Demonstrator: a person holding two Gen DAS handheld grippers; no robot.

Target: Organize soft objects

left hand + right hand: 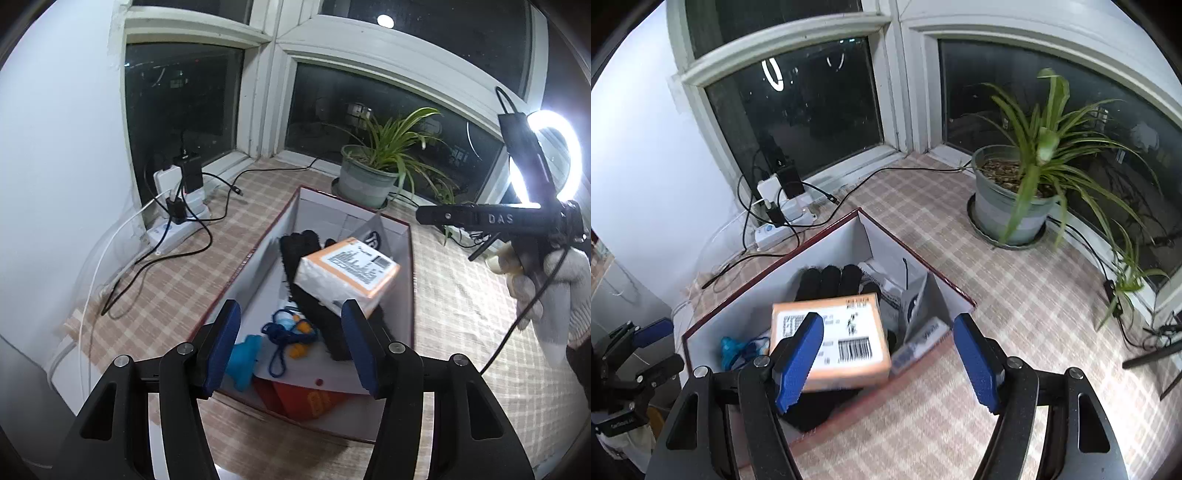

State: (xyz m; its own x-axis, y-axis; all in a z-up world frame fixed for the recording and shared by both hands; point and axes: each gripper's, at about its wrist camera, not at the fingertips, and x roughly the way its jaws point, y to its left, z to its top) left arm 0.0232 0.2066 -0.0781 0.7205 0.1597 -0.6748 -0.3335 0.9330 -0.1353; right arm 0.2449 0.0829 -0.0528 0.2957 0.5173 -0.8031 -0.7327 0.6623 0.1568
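Observation:
An open cardboard box (404,280) (731,306) with white inner walls stands on the checked tablecloth. In it lie a black glove (295,251) (829,278), blue cord (282,336), a teal soft object (245,356) (729,350) and an orange piece (299,349). An orange-and-white tissue pack (349,275) (846,332) sits tilted over the glove, blurred, touching no fingers. My left gripper (291,343) is open above the box's near end. My right gripper (890,363) is open over the box's right side; its body also shows in the left wrist view (480,218).
A potted spider plant (373,173) (1012,199) stands beyond the box by the window. A power strip with chargers and cables (181,206) (779,210) lies at the back left. A ring light (546,155) glows at the right. A folded card and packet (919,332) sit in the box's right part.

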